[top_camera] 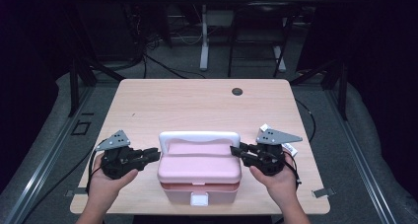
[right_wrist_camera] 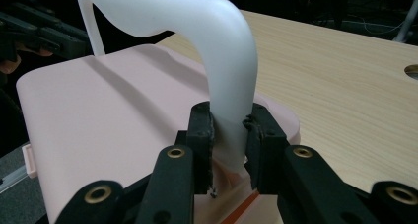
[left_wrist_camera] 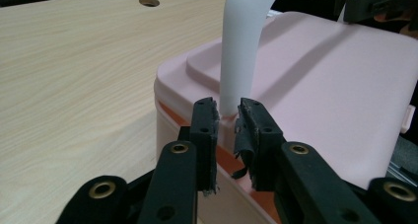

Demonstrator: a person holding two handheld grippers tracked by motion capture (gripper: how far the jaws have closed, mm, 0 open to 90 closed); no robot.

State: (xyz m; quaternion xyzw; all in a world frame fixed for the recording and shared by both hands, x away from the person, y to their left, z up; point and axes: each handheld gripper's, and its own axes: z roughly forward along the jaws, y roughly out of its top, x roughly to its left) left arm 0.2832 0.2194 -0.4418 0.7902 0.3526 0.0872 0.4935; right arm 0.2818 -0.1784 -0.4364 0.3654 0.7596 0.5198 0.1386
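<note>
A pink box (top_camera: 199,169) with a white latch (top_camera: 199,200) stands near the table's front edge, its white handle (top_camera: 199,135) raised upright. My left gripper (top_camera: 156,156) reaches in from the left. Its pads pinch the foot of the white handle (left_wrist_camera: 239,46) where it meets the pink lid (left_wrist_camera: 320,86), with my left gripper (left_wrist_camera: 228,110) shut on it. My right gripper (top_camera: 234,150) comes from the right and is shut on the other leg of the handle (right_wrist_camera: 222,46), as my right gripper (right_wrist_camera: 229,118) sits just above the lid (right_wrist_camera: 98,110).
The wooden table (top_camera: 197,105) stretches bare behind the box, with a dark cable hole (top_camera: 237,91) near its far edge. Black frames and another table's legs (top_camera: 203,41) stand beyond. A hand holds each gripper at the front edge.
</note>
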